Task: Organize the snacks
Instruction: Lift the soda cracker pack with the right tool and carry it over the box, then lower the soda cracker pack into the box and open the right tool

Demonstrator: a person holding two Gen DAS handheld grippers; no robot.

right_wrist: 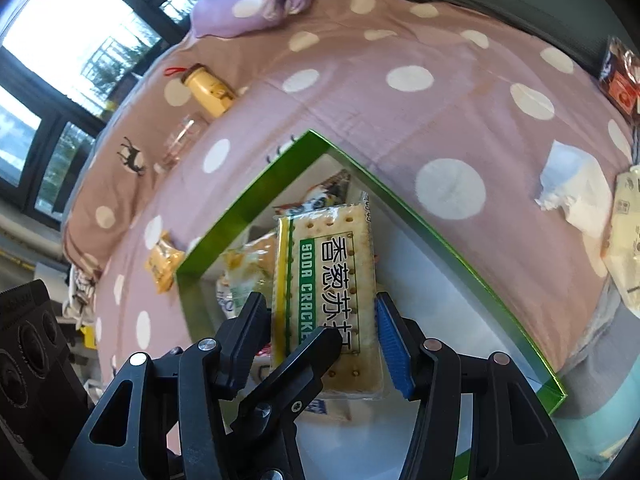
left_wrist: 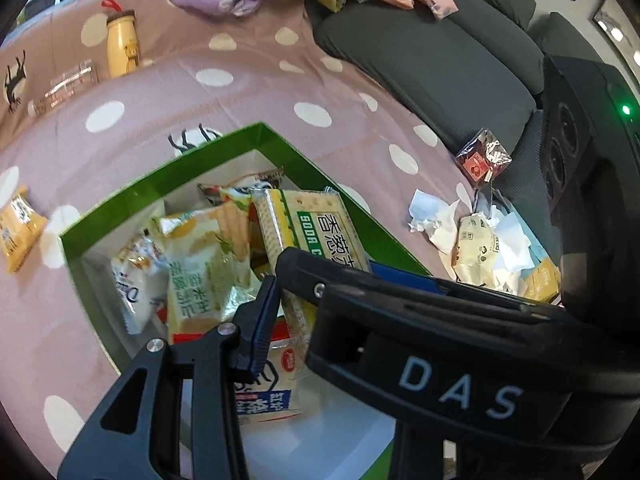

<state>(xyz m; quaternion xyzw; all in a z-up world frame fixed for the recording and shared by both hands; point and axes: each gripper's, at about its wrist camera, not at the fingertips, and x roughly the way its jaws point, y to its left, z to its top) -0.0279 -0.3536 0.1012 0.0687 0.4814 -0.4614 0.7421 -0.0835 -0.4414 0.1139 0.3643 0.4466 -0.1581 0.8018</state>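
Note:
A soda cracker pack (right_wrist: 328, 280), cream with a green label, hangs over the green box (right_wrist: 256, 204) and its several snack packs (left_wrist: 200, 264). My right gripper (right_wrist: 320, 320) has both pads against the pack's long edges. In the right wrist view a black finger (right_wrist: 308, 360) of the other gripper lies across the pack's face. My left gripper (left_wrist: 288, 300) grips the lower end of the cracker pack (left_wrist: 316, 228). Only its left finger (left_wrist: 260, 320) shows there, since the right gripper's black body (left_wrist: 460, 360) covers the other one.
The green box (left_wrist: 280, 140) sits on a pink dotted bedcover. Loose snacks lie outside it: a yellow pack (left_wrist: 18, 232), a red pack (left_wrist: 484, 158) and a cream pack (left_wrist: 476, 248) among tissues (left_wrist: 432, 220). A yellow bottle (left_wrist: 122, 46) and a glass (left_wrist: 72, 82) stand further back.

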